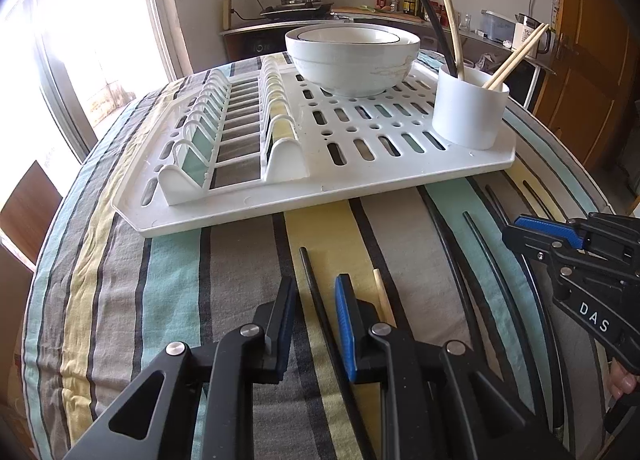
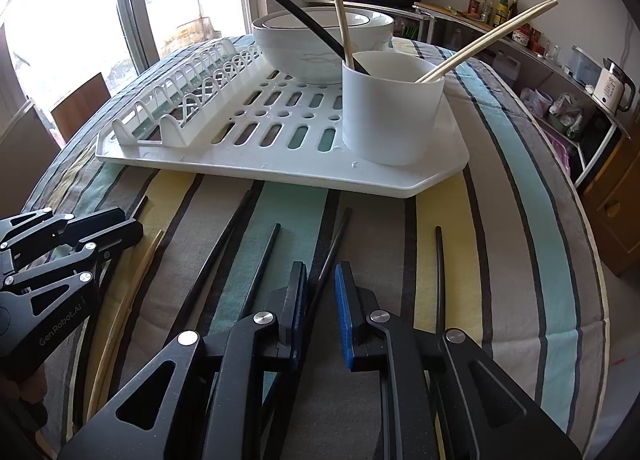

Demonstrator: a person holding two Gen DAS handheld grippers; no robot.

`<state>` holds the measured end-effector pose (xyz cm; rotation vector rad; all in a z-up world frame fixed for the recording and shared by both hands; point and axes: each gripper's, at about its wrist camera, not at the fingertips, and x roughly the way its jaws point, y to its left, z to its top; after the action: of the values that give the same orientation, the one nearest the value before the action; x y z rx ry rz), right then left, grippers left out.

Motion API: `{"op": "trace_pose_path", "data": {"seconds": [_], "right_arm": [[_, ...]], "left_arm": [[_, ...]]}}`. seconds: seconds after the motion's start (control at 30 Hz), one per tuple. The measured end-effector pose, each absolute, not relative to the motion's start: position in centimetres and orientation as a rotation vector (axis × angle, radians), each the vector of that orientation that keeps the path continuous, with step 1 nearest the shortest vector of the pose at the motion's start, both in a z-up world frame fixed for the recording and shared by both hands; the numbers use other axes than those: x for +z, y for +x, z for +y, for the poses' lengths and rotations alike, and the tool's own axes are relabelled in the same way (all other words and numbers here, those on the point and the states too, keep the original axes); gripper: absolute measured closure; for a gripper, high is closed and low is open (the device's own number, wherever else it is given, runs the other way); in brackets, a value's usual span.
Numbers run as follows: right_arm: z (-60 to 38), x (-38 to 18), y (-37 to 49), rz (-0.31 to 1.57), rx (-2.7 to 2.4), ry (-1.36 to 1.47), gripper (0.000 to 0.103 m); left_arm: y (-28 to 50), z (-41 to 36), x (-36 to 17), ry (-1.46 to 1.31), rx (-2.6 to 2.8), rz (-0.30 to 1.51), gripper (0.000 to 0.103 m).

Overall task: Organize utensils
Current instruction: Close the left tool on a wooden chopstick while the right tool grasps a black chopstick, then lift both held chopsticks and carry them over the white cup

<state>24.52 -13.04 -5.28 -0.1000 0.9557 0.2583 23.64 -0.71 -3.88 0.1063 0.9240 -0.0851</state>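
both jaws stand open, gripping nothing. left gripper [image 1: 314, 292] hovers low over the striped tablecloth [image 1: 240, 260], a black chopstick [image 1: 316, 292] lying between its fingers and a pale wooden chopstick [image 1: 382, 296] just to the right. right gripper [image 2: 322, 284] hangs over another black chopstick [image 2: 332, 244] that runs between its pads; more black chopsticks [image 2: 260, 260] lie loose on the cloth to its left and right. farther off sits the white drying rack [image 2: 280, 164], with a white cup [image 2: 392, 108] at its near right corner holding four chopsticks [image 2: 480, 40] upright, and stacked white bowls [image 2: 320, 40] behind it.
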Motion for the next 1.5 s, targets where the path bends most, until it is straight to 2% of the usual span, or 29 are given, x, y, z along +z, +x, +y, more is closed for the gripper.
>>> {"op": "trace_pose_path", "data": {"seconds": [0.03, 0.17, 0.47, 1.07, 1.5], "right_arm": [[-13.0, -5.3, 24.6, 0.957, 0.261, -0.099, 0.094], [-13.2, -5.3, 24.7, 0.959, 0.273, -0.085, 0.095], [-14.1, -3.7, 23.5, 0.913, 0.33, -0.028, 0.097], [-16.7, 4.1, 20.7, 0.671, 0.4, 0.073, 0.098], [-18.5, 7.7, 17.8, 0.54, 0.411, 0.102, 0.098]], "left_arm": [[23.6, -0.7, -3.9, 0.108, -0.085, 0.922, 0.083], [23.7, -1.3, -3.8, 0.129, -0.101, 0.923, 0.097], [23.5, -1.2, -2.3, 0.072, -0.169, 0.91, 0.098], [19.8, 1.1, 8.5, -0.011, -0.206, 0.65, 0.099], [16.5, 1.2, 12.8, -0.017, -0.222, 0.541, 0.099]]}}
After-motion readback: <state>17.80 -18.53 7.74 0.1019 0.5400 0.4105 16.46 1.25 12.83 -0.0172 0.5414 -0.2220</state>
